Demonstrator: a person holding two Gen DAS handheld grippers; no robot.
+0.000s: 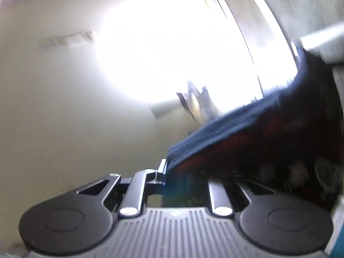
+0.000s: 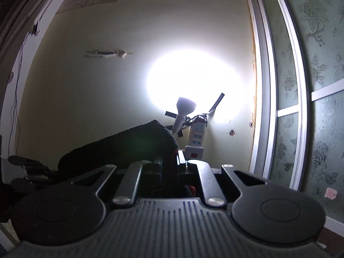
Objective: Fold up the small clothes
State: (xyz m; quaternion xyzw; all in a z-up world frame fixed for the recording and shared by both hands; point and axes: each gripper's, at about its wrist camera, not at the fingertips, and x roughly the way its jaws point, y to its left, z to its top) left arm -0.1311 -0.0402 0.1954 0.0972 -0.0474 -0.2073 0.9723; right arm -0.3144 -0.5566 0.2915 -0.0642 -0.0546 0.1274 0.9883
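Both views look level at a wall, and each shows a small dark garment lifted in the air. In the left wrist view, the garment is navy ribbed cloth with a red inner side. It stretches from the right edge down to my left gripper, which is shut on its corner. In the right wrist view, the same kind of dark cloth bulges to the left of my right gripper, which is shut on its edge. A strip of red shows between the jaws. The rest of the garment is hidden below the gripper bodies.
A bright bulb and a taped-up white power strip hang on the pale wall straight ahead. A sliding door with floral frosted glass and a white frame stands to the right. The left wrist view is blurred and washed out by glare.
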